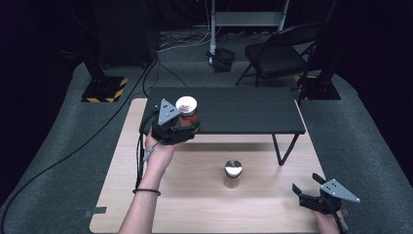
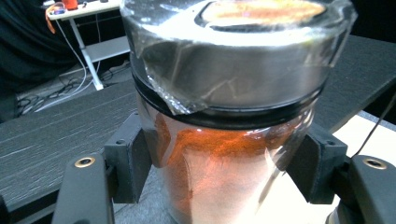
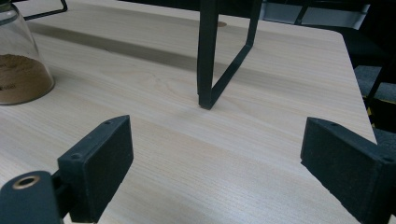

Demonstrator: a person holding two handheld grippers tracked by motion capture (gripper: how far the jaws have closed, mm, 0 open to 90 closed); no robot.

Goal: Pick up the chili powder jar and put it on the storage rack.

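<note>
My left gripper (image 1: 187,126) is shut on a glass spice jar (image 1: 187,112) filled with red-orange powder and capped with a metal lid. It holds the jar in the air by the front left edge of the black shelf (image 1: 243,109). In the left gripper view both pads press the sides of the spice jar (image 2: 224,158), whose lid carries torn clear film. A second jar (image 1: 233,173) with brown powder and a metal lid stands on the wooden table (image 1: 195,195). My right gripper (image 1: 308,187) rests open at the table's right front, and the brown-powder jar (image 3: 18,70) sits at its far left.
The black shelf stands on thin black legs (image 3: 219,60) over the back of the table. A folding chair (image 1: 277,53), stand bases with hazard stripes (image 1: 104,90) and cables lie on the grey floor behind.
</note>
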